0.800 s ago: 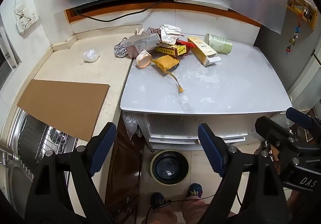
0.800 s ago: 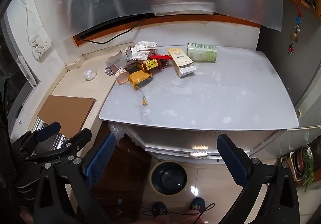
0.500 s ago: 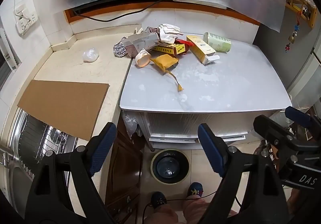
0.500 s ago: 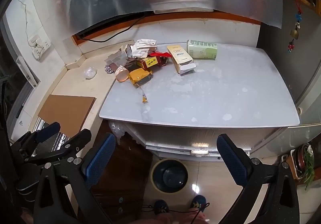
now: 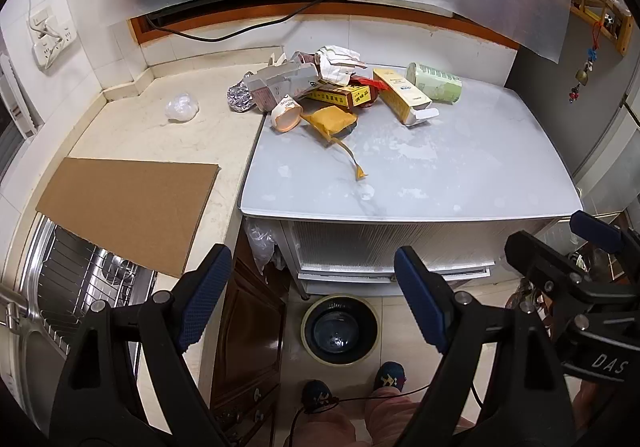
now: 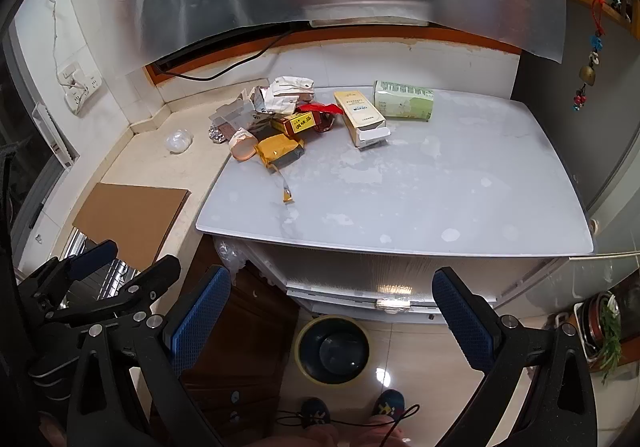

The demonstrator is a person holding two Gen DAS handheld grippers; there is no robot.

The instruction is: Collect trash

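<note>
A heap of trash lies at the far left of the white table top (image 5: pixel 440 175) (image 6: pixel 440 191): a yellow wrapper (image 5: pixel 331 121) (image 6: pixel 278 149), a paper cup (image 5: pixel 286 112) (image 6: pixel 242 141), a yellow carton (image 5: pixel 402 95) (image 6: pixel 360 115), a green pack (image 5: pixel 434 83) (image 6: pixel 404 100), crumpled paper (image 5: pixel 336 61) (image 6: pixel 288 93) and foil (image 5: pixel 240 97). A dark bin (image 5: pixel 339 329) (image 6: pixel 332 349) stands on the floor under the table's front edge. My left gripper (image 5: pixel 312 295) and right gripper (image 6: pixel 332 315) are open and empty, held above the floor in front of the table.
A cardboard sheet (image 5: pixel 128 199) (image 6: pixel 132 219) lies on the beige counter over a sink rack (image 5: pixel 80 279). A crumpled plastic bag (image 5: pixel 182 107) (image 6: pixel 179 140) lies on the counter. A wooden cabinet (image 5: pixel 248 347) stands under the counter. The person's feet (image 5: pixel 388 375) are by the bin.
Both views have shifted slightly; the table and trash sit a little farther up and away. Both grippers stay open and empty.
</note>
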